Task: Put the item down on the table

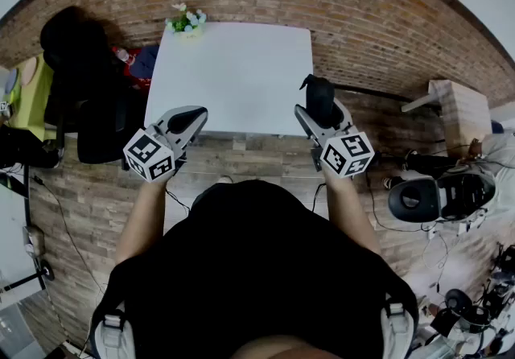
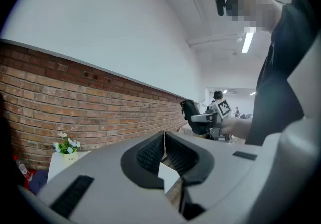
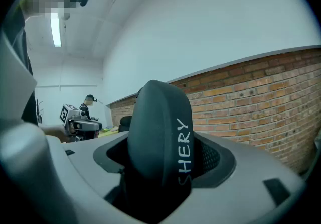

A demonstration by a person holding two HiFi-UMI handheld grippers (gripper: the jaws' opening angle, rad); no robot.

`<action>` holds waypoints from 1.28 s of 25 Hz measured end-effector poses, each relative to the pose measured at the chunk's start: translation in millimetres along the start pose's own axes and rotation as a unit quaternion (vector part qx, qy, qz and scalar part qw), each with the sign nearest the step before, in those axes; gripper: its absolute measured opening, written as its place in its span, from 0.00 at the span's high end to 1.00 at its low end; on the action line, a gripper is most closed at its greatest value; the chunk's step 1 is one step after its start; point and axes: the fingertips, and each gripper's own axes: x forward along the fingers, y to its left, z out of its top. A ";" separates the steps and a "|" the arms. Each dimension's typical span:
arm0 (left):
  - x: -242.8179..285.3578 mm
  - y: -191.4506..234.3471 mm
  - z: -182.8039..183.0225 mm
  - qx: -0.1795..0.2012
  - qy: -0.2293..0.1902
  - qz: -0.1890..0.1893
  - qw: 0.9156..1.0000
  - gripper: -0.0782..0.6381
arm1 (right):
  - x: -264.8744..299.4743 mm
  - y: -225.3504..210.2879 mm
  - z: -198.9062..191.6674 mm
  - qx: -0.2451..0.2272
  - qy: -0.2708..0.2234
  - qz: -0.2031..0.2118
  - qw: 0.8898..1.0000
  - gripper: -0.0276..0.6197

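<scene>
Right gripper view: my right gripper [image 1: 314,117] clamps a black case [image 3: 158,137] at mid-body; it looks stiff, light, smooth, perhaps slippery. My left gripper [image 2: 164,137] is closed on nothing.

In the right gripper view the lower end of the dark item [image 3: 159,137] is lost in shadow between the fingers [image 3: 213,160], while the left gripper [image 2: 164,137] blocks most of the counter [image 2: 54,165] in its own view, where the label on the flower pot [image 2: 68,156] is too small to read.
</scene>
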 end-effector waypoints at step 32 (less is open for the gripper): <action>-58.7 102.0 -5.2 -0.008 0.012 -0.063 0.998 0.87 | 75.1 66.8 17.1 0.020 -0.014 -0.049 0.999 0.41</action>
